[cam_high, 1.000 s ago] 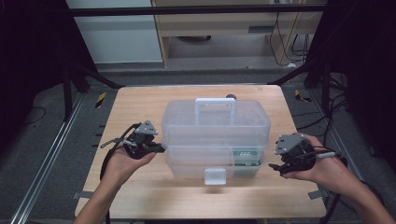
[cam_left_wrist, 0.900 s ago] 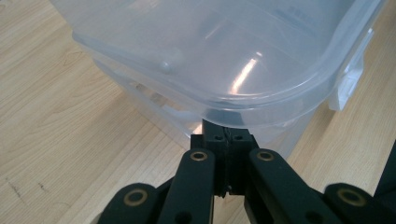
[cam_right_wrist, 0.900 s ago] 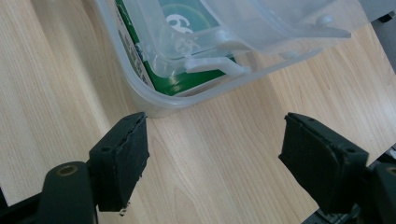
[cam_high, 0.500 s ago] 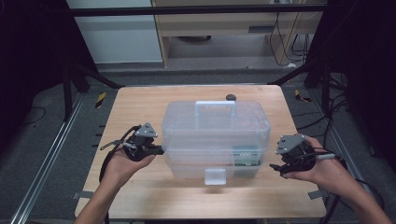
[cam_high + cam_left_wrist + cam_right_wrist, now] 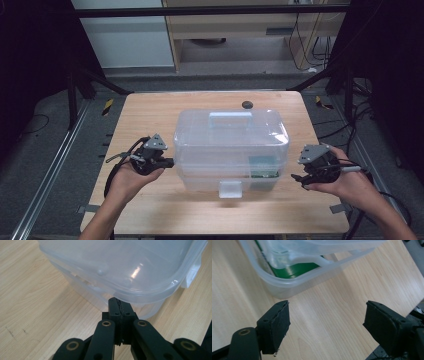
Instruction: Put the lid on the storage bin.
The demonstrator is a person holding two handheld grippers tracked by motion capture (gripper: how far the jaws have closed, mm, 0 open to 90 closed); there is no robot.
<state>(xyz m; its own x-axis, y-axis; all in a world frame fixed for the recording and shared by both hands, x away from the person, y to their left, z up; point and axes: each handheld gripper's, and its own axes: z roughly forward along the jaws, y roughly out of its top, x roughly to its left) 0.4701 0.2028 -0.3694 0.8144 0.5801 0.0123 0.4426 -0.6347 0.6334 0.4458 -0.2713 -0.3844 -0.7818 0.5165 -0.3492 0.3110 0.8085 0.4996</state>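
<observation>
A clear plastic storage box [image 5: 230,145] with a lid, a top handle [image 5: 230,116] and a front latch [image 5: 230,189] stands in the middle of the wooden table [image 5: 150,115]. Something green [image 5: 262,168] lies inside at its front right. My left gripper [image 5: 169,162] is shut with nothing between its jaws. In the left gripper view its tips [image 5: 119,302] are up against the box [image 5: 120,267] just under the lid's rim. My right gripper [image 5: 298,180] stands open a little off the box's right side. In the right gripper view the box [image 5: 294,280] and the green thing [image 5: 292,270] lie ahead of the jaws [image 5: 327,315].
A small black round object [image 5: 246,104] sits on the table behind the box. Bare wood runs along the front edge and the left side. Dark frame bars and cables flank the table.
</observation>
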